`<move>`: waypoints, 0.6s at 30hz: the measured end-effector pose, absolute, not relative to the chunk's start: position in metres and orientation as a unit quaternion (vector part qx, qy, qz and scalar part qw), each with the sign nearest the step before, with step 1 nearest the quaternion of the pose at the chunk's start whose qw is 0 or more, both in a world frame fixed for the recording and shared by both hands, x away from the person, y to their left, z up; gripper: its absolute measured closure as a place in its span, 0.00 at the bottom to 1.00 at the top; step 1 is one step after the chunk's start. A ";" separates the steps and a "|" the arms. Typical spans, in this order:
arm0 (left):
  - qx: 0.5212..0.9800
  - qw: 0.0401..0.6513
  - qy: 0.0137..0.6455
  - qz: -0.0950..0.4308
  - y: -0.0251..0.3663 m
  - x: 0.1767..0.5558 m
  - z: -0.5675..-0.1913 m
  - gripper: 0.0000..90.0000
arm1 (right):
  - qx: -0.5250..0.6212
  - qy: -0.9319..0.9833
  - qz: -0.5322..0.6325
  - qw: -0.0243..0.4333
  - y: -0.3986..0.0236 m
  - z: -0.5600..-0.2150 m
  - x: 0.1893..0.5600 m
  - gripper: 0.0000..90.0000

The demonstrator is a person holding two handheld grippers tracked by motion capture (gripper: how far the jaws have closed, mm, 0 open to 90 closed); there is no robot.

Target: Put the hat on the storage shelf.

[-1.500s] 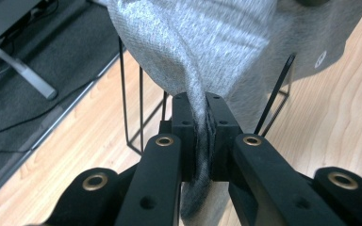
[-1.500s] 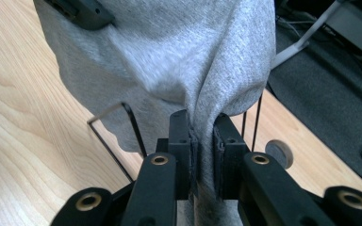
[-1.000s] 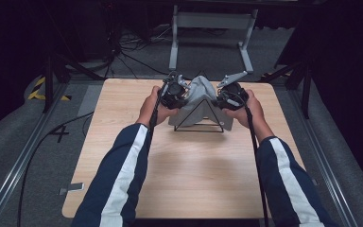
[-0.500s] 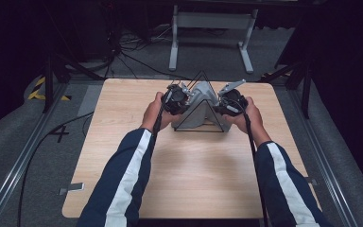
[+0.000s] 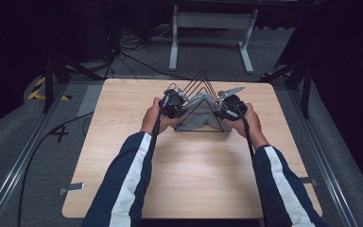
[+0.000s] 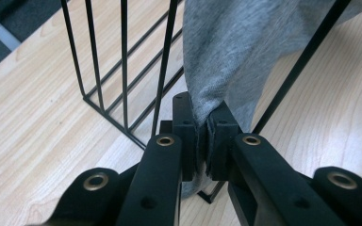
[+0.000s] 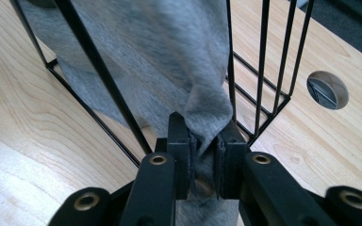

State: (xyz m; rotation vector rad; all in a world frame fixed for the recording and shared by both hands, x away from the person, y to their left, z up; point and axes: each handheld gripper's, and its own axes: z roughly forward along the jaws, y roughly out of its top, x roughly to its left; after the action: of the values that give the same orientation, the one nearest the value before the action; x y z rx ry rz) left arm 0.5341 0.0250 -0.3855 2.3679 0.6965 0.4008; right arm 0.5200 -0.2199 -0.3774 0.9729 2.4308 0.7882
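Observation:
A grey cloth (image 5: 197,111) drapes over a black wire rack (image 5: 201,81) shaped like a triangle, standing on the wooden table (image 5: 123,161). My left gripper (image 5: 174,105) is at the rack's left side, shut on a bunched edge of the grey cloth (image 6: 226,56). On the rack's right side my right gripper (image 5: 229,109) is shut on the other edge of the grey cloth (image 7: 169,61). In the left gripper view the pinched fold sits between the jaws of the left gripper (image 6: 202,141), with the black wire rack (image 6: 125,66) just behind. The right gripper (image 7: 206,150) pinches its fold the same way.
A round hole (image 7: 327,89) is cut in the table beyond the rack's bars (image 7: 264,61). Behind the table stands a grey metal frame (image 5: 210,21) on the carpet, with cables at the left. A black cable (image 5: 33,156) trails off the table's left edge.
Both hands have sunk toward the table with the cloth in their grip. The cloth now lies lower over the rack, whose wire peak stands bare above it.

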 end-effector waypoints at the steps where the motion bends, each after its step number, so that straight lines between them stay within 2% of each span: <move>1: 0.897 0.319 0.266 0.151 0.026 0.535 -0.387 0.94 | 0.351 0.870 0.281 0.201 -0.220 -0.379 0.520 0.89; 15: 0.890 0.336 0.275 0.138 0.033 0.531 -0.396 0.94 | 0.359 0.868 0.281 0.197 -0.222 -0.390 0.523 0.87; 18: 0.892 0.330 0.269 0.151 0.031 0.528 -0.394 0.93 | 0.359 0.868 0.280 0.199 -0.221 -0.387 0.521 0.86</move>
State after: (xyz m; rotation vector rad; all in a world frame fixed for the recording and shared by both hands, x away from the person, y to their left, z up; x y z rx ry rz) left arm 0.5284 0.0309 -0.3936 2.3340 0.7046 0.3941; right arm 0.5209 -0.2212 -0.3872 1.0047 2.4265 0.7822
